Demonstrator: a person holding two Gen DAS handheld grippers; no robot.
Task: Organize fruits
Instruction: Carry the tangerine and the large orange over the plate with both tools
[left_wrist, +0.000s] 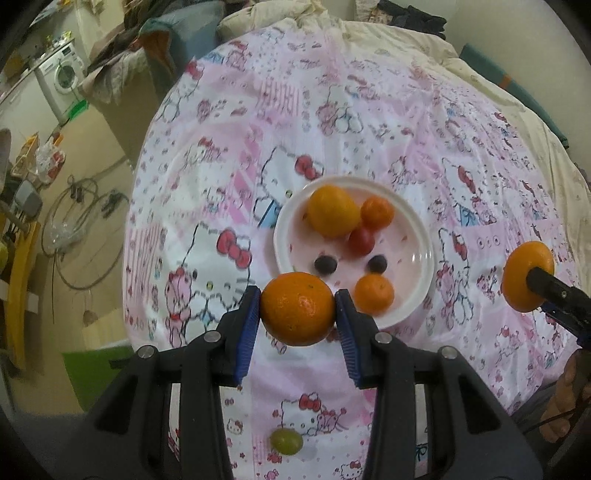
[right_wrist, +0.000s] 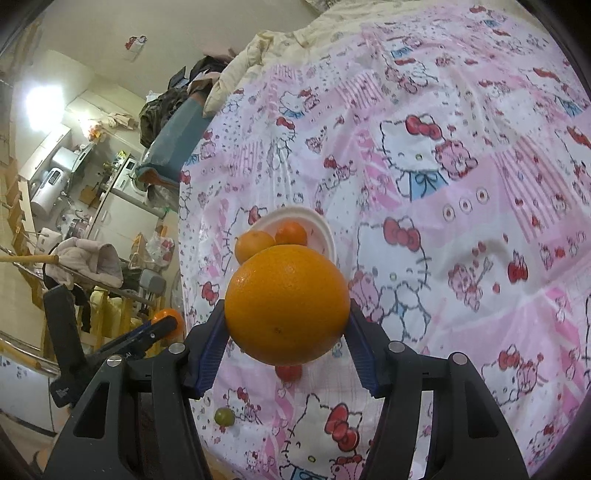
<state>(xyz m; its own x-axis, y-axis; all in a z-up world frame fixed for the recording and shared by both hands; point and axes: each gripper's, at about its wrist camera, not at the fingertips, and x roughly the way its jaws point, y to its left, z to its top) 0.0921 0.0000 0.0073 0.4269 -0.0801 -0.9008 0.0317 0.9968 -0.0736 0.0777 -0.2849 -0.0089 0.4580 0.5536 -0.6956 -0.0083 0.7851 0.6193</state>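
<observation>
The left gripper pinched a tangerine by its sides only, just short of the plate; a slack squeeze could have dropped it onto the bedspread. The right gripper, half open, clamped a big orange. Both pointed steeply down above the bed, 1 grape lying loose.

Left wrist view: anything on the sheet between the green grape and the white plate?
Nothing lies on the sheet there. Only the left gripper, holding a tangerine, hangs over the stretch between green grape and white plate.
</observation>
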